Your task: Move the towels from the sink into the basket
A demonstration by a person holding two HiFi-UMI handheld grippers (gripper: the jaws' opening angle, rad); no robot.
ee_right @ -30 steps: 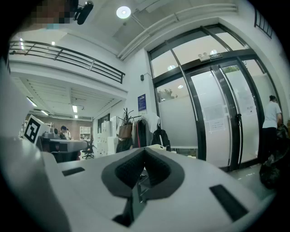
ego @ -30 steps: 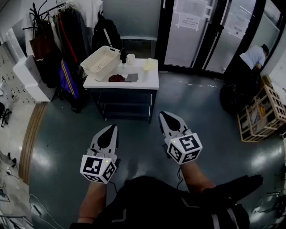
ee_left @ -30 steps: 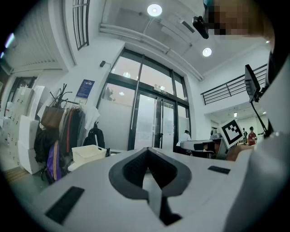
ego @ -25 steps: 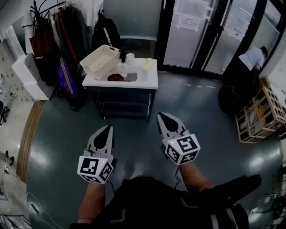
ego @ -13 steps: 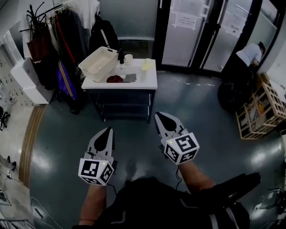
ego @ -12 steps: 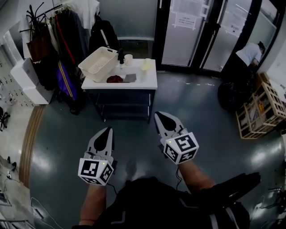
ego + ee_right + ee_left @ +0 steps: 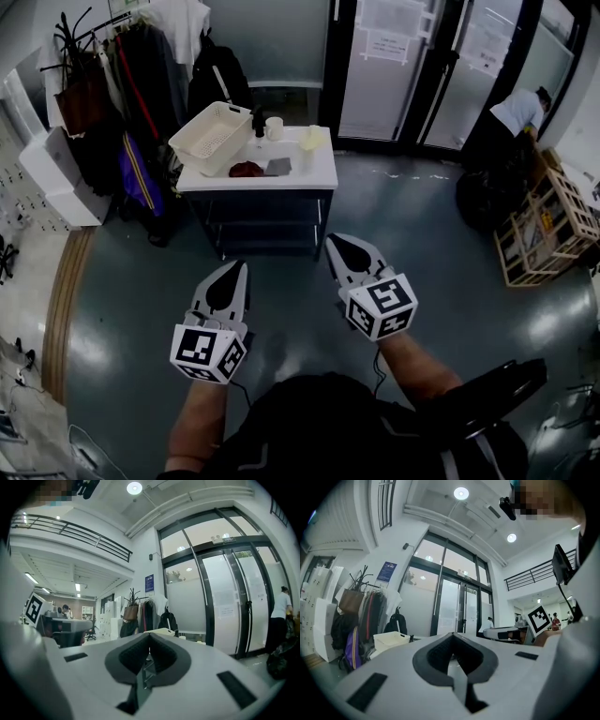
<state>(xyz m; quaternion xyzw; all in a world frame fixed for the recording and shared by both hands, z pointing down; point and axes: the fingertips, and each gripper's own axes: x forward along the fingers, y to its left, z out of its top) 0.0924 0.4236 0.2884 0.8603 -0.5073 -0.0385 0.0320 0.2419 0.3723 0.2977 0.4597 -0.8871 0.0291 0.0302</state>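
Hovering clenched, empty: left gripper (image 7: 232, 268); right gripper (image 7: 336, 240); door notice (image 7: 389, 44) txt unreadable (too small).

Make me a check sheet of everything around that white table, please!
Surface: white table, far ahead of both grippers.
Job's things: dark red towel and grey towel lie on the table top; white basket beside them looks empty.
Clutter: black bottle, white cup, pale yellow thing.
Grippers: left gripper and right gripper both shut, holding nothing, over the floor.
Cables: thin lead below the right gripper.
Surroundings: clothes rack, glass doors, person, wooden crate.
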